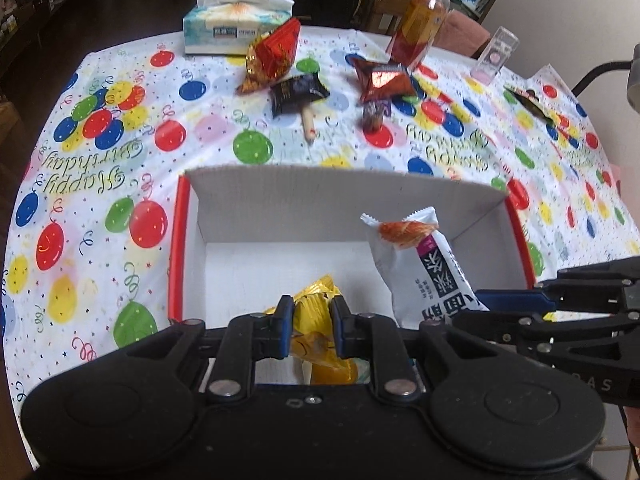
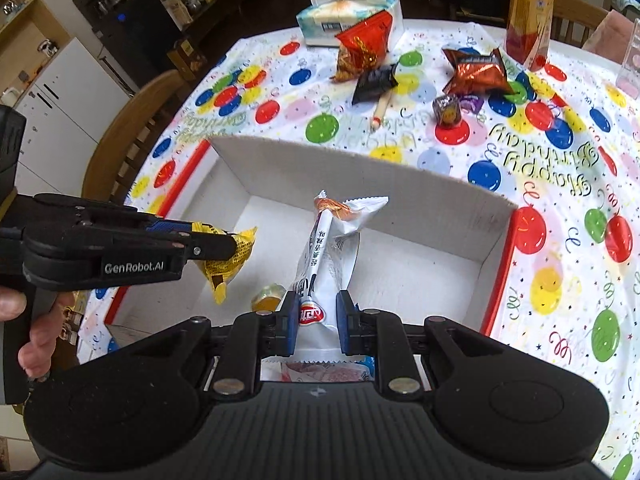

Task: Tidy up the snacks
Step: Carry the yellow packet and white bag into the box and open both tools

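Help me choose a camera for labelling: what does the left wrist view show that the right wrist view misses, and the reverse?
Only the left wrist view: the dark packet at the table's far right.

Only the right wrist view: a small yellow item on the box floor, the wooden chair and the white cabinet.

Both: the white box, the left hand-held gripper shut on the yellow packet, the right hand-held gripper shut on the white packet, and the tissue box.

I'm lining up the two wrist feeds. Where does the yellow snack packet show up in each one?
Left wrist: yellow snack packet low centre, clamped in the left gripper over the box.
Right wrist: the packet sits left of centre, at the tip of the left gripper.
Shared landmark: tissue box at the far table edge.
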`<state>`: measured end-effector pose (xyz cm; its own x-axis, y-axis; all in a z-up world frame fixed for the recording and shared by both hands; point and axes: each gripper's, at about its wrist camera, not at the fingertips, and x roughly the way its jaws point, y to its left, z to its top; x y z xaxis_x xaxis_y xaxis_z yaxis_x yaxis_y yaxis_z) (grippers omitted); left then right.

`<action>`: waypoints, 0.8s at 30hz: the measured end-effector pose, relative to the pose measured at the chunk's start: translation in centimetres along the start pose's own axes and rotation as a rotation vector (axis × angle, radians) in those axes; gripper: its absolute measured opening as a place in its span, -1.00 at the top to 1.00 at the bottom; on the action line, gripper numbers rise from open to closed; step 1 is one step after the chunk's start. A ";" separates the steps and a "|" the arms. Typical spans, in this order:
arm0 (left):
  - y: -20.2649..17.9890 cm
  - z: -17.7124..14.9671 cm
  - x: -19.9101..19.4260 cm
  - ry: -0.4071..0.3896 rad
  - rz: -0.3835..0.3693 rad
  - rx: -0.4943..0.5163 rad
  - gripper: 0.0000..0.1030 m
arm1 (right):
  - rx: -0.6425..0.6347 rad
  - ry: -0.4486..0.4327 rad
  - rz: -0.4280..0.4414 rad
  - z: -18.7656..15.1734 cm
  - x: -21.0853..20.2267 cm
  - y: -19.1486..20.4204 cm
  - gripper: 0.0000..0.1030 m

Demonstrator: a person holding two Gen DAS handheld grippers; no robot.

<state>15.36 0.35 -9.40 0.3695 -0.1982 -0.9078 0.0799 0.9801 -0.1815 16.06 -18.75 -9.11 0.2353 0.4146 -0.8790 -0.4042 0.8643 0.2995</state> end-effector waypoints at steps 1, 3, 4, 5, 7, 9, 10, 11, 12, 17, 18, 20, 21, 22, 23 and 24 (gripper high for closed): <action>-0.1 -0.2 0.3 0.003 0.007 0.005 0.68 | 0.003 0.003 -0.003 -0.1 0.3 0.0 0.64; 0.0 -0.4 0.9 0.012 0.017 0.007 0.68 | 0.012 0.009 -0.004 -0.2 1.0 -0.2 0.64; 0.0 -0.6 1.1 0.015 0.018 0.005 0.68 | 0.013 0.012 -0.006 -0.2 1.3 -0.2 0.64; 0.0 -0.6 1.3 0.017 0.020 0.005 0.68 | 0.016 0.014 -0.009 -0.2 1.5 -0.3 0.64; 0.0 -0.7 1.8 0.021 0.026 0.008 0.68 | 0.019 0.021 -0.010 -0.3 2.1 -0.4 0.64; -0.2 -0.8 2.2 0.025 0.030 0.013 0.68 | 0.022 0.027 -0.012 -0.3 2.5 -0.4 0.63; -0.3 -0.9 2.4 0.028 0.031 0.016 0.68 | 0.022 0.031 -0.013 -0.3 2.7 -0.5 0.63; -0.3 -1.0 2.6 0.033 0.032 0.019 0.68 | 0.024 0.033 -0.014 -0.4 2.9 -0.5 0.63; -0.3 -1.2 2.9 0.041 0.034 0.020 0.68 | 0.025 0.036 -0.014 -0.4 3.1 -0.5 0.63; -0.4 -1.7 4.1 0.064 0.045 0.020 0.66 | 0.030 0.055 -0.017 -0.5 3.8 -0.7 0.63; -0.4 -1.7 4.1 0.061 0.049 0.023 0.66 | 0.031 0.058 -0.019 -0.6 3.9 -0.7 0.63; -0.5 -1.6 4.1 0.059 0.053 0.025 0.66 | 0.030 0.062 -0.022 -0.6 4.1 -0.6 0.63; -0.4 -1.5 4.2 0.059 0.051 0.021 0.66 | 0.031 0.064 -0.023 -0.7 4.2 -0.7 0.62; -0.3 -1.5 4.2 0.061 0.051 0.017 0.65 | 0.032 0.064 -0.023 -0.7 4.2 -0.7 0.62; -0.3 -1.5 4.2 0.062 0.050 0.015 0.64 | 0.033 0.061 -0.023 -0.7 4.2 -0.7 0.62; -0.3 -1.5 4.3 0.061 0.050 0.014 0.63 | 0.033 0.061 -0.023 -0.7 4.2 -0.7 0.62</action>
<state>15.51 -0.74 -13.78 0.3162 -0.1479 -0.9371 0.0757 0.9886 -0.1305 16.69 -17.81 -13.31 0.1892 0.3769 -0.9067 -0.3694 0.8829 0.2899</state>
